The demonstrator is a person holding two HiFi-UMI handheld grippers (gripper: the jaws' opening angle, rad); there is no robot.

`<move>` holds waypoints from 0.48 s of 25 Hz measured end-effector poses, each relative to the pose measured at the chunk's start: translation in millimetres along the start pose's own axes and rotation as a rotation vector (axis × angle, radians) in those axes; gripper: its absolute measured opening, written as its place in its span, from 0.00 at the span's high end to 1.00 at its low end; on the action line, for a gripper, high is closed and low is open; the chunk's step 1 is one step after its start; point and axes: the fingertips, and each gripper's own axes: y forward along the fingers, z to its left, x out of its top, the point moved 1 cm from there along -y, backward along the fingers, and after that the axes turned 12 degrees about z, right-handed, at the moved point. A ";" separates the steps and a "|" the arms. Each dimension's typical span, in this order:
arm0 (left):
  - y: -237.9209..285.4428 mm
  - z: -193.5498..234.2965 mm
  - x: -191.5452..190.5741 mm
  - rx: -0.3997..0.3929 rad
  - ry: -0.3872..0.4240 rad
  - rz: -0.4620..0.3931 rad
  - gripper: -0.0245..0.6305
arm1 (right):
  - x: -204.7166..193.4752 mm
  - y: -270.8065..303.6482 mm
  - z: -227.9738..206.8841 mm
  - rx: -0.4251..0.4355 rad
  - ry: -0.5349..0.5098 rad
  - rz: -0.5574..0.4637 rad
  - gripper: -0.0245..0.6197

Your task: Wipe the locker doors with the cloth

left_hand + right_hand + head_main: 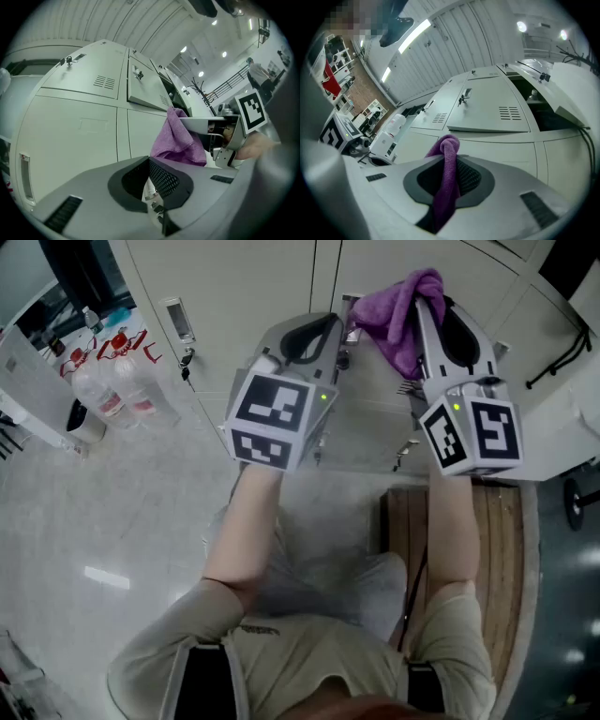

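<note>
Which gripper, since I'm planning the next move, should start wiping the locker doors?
Right. The right gripper has its jaws shut on the purple cloth, facing the locker doors. The left gripper has shut jaws that hold nothing.

We see our right gripper (428, 307) holding a crumpled purple fuzzy cloth (398, 320) up by the pale grey metal locker doors (244, 287). Our left gripper (330, 332) sits just beside it. At left, clear plastic water bottles with red caps (117, 390) stand on the glossy pale floor (112, 521).

Purple cloth (398, 320) bunched in right hand-held gripper (449, 176), pale locker doors (75, 136) beyond
</note>
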 end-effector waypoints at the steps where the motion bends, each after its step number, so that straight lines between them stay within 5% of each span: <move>1: 0.1 -0.8 0.4 -0.002 0.002 0.000 0.96 | -0.2 0.0 0.2 -0.001 0.000 0.000 0.89; 12: -2.2 1.4 -1.1 -0.003 0.001 0.004 0.96 | 3.8 -2.6 6.0 0.008 -0.021 -0.006 0.88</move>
